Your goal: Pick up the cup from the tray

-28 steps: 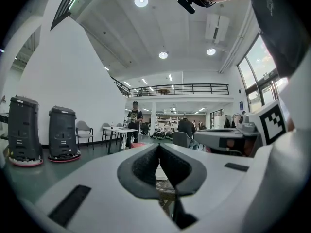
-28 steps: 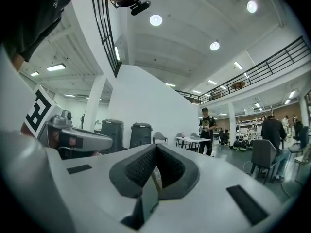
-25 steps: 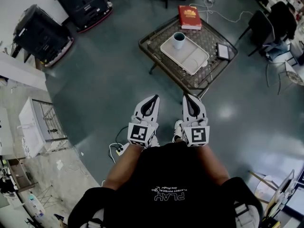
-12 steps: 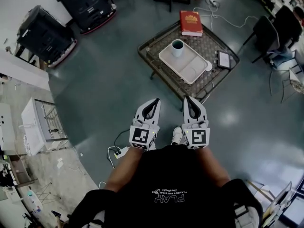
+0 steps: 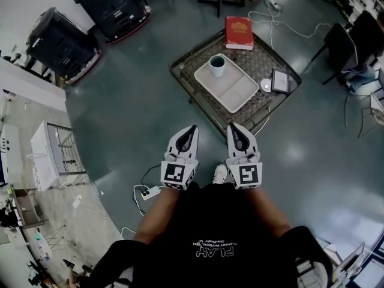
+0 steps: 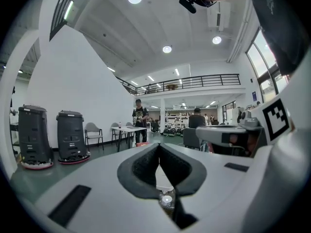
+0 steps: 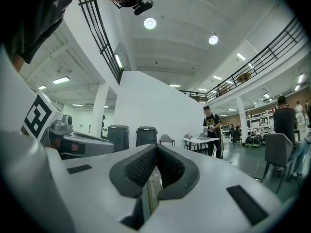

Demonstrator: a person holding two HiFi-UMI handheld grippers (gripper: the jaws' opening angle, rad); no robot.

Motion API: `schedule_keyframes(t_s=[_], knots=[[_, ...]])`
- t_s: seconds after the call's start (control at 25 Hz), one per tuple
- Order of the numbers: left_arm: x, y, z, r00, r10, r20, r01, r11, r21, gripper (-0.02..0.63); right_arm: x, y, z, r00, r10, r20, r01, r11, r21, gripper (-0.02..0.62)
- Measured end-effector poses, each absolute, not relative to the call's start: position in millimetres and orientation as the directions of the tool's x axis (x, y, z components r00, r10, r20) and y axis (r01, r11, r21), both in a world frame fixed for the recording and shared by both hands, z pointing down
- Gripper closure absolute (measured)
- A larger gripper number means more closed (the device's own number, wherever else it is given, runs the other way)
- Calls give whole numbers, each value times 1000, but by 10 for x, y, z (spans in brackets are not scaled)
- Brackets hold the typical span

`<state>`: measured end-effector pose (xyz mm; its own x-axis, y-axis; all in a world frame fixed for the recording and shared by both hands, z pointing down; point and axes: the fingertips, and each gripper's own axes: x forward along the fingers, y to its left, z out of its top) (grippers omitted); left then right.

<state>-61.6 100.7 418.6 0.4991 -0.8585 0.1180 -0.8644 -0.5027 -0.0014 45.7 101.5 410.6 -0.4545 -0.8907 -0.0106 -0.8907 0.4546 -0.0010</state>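
A white cup (image 5: 217, 65) with a dark inside stands upright at the far left corner of a white tray (image 5: 235, 90) on a low wire-mesh table (image 5: 198, 86). My left gripper (image 5: 191, 128) and right gripper (image 5: 231, 126) are held side by side close to the person's body, well short of the table, both pointing toward it. Both are shut with nothing between the jaws. In the left gripper view the left gripper (image 6: 159, 146) has its tips together; in the right gripper view the right gripper (image 7: 156, 147) looks the same. Neither gripper view shows the cup.
A red book (image 5: 239, 31), a small tablet (image 5: 280, 80) and a small white round object (image 5: 266, 86) lie on the table. Two black machines (image 5: 57, 44) stand at the back left, a white wire rack (image 5: 53, 156) at the left, a power strip (image 5: 144, 192) on the floor, chairs at the right.
The table, tray and cup have slid lower and left in the head view as the person steps nearer. Both grippers keep their pose, shut and side by side.
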Motion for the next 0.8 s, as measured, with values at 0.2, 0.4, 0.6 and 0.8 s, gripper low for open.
schedule_keyframes(t_s=[0.2,0.4,0.6,0.8], knots=[[-579,862,4159,474,-871,130,-877,-480,-17,598,533,866,4024,-469,-882,-51,-882,471,-19,586],[-423,707,4189,490,-861,140,-868,-497,-17,598,647,738,4008,-462,-885,-57,-885,464,-32,586],[-398,422,4257,504,-853,138,-861,-509,0,598,663,499,4010,-456,-888,-69,-889,457,-14,586],[-367,78,4294,533,-836,127,-844,-537,7,597,629,182,4022,-446,-893,-60,-895,446,7,586]])
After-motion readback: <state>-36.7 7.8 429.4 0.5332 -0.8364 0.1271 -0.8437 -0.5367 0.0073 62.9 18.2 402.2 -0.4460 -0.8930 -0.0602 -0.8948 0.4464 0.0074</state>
